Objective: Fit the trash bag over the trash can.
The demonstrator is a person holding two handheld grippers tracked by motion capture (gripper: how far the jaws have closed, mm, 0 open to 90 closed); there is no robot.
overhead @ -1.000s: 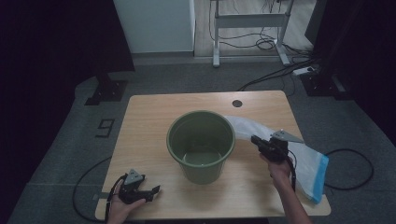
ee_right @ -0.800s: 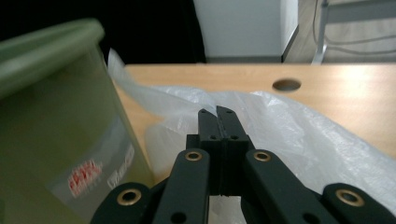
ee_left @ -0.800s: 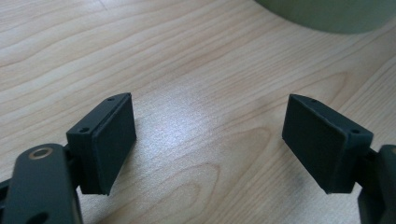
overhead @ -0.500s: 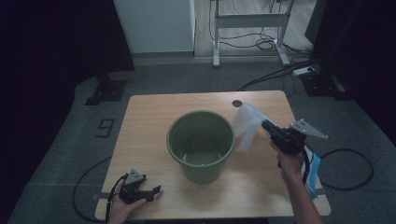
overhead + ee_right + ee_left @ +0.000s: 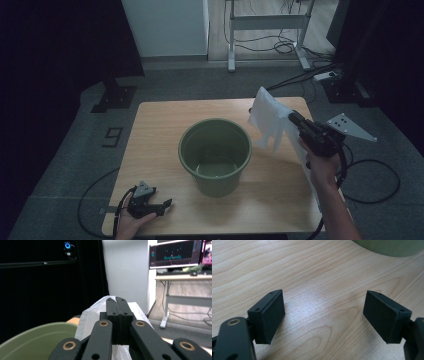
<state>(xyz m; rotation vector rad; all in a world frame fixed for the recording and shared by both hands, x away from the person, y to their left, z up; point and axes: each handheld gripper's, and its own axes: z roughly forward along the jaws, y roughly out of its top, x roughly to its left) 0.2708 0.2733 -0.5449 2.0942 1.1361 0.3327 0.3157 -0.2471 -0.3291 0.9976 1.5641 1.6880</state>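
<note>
A green bucket [image 5: 216,152] stands upright in the middle of the wooden table [image 5: 160,120]; its rim [image 5: 32,337] fills the lower left of the right gripper view. My right gripper [image 5: 291,117] is lifted above the table's right side, to the right of the bucket, and is shut on a thin white plastic bag [image 5: 268,120] that hangs from its jaws. That bag [image 5: 91,315] bulges around the closed jaws [image 5: 116,300]. My left gripper [image 5: 162,205] rests at the table's front left corner, open, with bare wood between its pads [image 5: 273,315].
A pale sheet lies along the table's right edge under my right forearm [image 5: 307,170]. Beyond the table stand a white panel [image 5: 167,25], a desk frame [image 5: 265,30] and floor cables [image 5: 372,175]. A desk with monitors [image 5: 175,255] shows far off.
My right gripper has risen from the table's right side, carrying the white bag up beside the bucket's rim. The left gripper has stayed where it was.
</note>
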